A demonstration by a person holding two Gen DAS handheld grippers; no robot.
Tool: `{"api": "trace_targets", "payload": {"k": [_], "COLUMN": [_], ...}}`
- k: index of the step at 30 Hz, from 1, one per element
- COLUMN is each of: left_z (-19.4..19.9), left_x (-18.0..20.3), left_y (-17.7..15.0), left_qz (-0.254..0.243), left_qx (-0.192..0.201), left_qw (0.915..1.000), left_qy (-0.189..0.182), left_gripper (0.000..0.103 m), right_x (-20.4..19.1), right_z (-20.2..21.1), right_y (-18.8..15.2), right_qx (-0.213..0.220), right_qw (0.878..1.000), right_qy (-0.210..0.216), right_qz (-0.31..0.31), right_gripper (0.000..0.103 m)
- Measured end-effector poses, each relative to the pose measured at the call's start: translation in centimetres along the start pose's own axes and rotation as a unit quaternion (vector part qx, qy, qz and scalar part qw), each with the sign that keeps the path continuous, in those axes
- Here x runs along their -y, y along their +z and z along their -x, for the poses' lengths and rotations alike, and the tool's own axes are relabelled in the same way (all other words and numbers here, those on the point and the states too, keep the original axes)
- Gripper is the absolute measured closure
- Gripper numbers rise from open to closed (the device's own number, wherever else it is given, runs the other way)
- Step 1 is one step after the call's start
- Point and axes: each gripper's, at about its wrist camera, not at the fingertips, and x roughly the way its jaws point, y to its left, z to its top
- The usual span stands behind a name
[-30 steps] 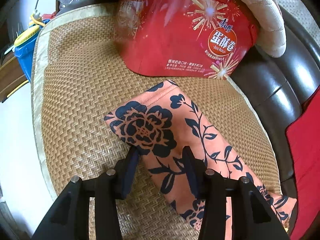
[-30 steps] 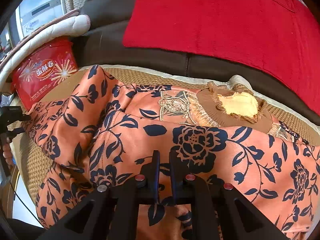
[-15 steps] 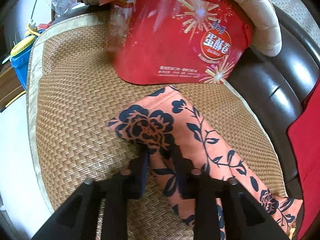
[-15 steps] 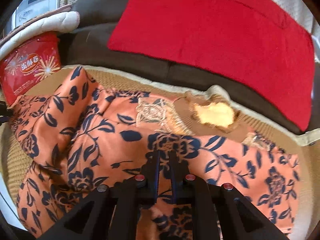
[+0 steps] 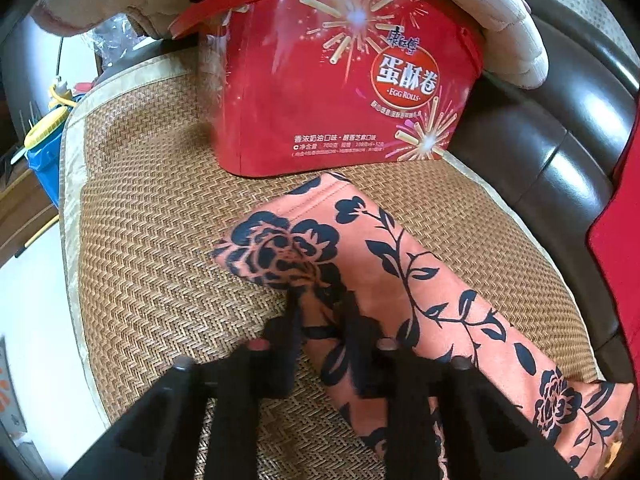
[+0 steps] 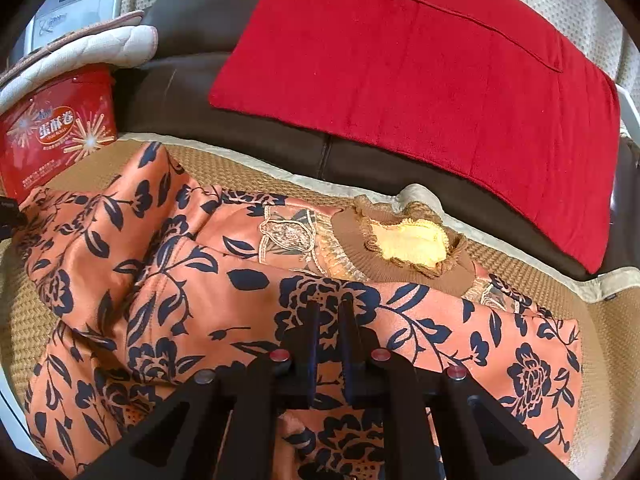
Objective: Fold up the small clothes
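While one floral garment (image 6: 192, 300) lies spread | both jaws clamp it (two grippers) | one red tin (image 5: 336, 80)

Red egg-roll tub (image 5: 336, 76) on woven mat (image 5: 152, 240); red cushion (image 6: 420, 72) behind

Smooth, slightly satiny orange floral cloth garment (image 6: 192, 296) on a coarse woven rattan mat (image 5: 152, 264); glossy red plastic tub (image 5: 336, 76); shiny dark leather sofa (image 5: 560, 168); matt red plush cushion (image 6: 420, 64).

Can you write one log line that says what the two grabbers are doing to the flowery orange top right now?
left hand-held gripper: just closed on sleeve | right hand-held gripper: shut on orange floral top | surface: woven mat | step: folding
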Motion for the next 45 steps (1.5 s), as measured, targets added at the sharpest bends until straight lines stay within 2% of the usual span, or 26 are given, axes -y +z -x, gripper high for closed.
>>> {"api": "trace_targets", "payload": {"k": [1,3,5,6,10,13,16,21,33,45], "left_z": [0.0,0.0,-0.1,-0.2,0.2,0.2,0.2,0.3,1.0,1.3], "left_x": [-0.1,-0.1,0.0,0.1,-0.2,-0.2,-0.3,-0.2,0.1,0.0], "left_y": [0.0,0.0,0.1,0.1,-0.1,0.0,0.0,0.1,0.1,0.0], "left_qz": [0.002,0.003,0.001,0.001,0.001,0.004,0.005,0.006,0.012,0.015], "left_qx": [0.0,0.0,0.0,0.0,0.0,-0.001,-0.001,-0.002,-0.003,-0.004], "left_qw": [1.0,1.0,1.0,1.0,1.0,1.0,1.0,1.0,0.9996,0.9995], "left_qy": [-0.002,-0.001,0.001,0.001,0.0,-0.002,-0.003,-0.004,-0.024,-0.027], "left_gripper": [0.088,0.089,0.09,0.09,0.09,0.09,0.09,0.09,0.093,0.093], "right_x": [-0.2,-1.0,-2.0,-2.7,-4.9,-5.2,-5.6,-5.9,-5.9,-6.1], "right_z": [0.1,0.4,0.3,0.4,1.2,1.2,1.2,1.4,1.4,1.3], "right_y": [0.0,0.1,0.0,-0.2,-0.8,-1.0,-1.4,-1.4,-1.1,-1.1], "right_qx": [0.002,-0.002,-0.04,-0.05,-0.046,-0.049,-0.044,-0.037,-0.031,-0.031], "right_qw": [1.0,0.999,0.988,0.983,0.984,0.984,0.986,0.986,0.988,0.987], "right_qy": [0.006,0.047,0.146,0.175,0.151,0.143,0.115,0.104,0.093,0.093], "right_qz": [0.004,0.017,0.023,0.03,0.087,0.094,0.111,0.124,0.123,0.131], "right_gripper": [0.09,0.09,0.09,0.09,0.09,0.09,0.09,0.09,0.09,0.09]}}
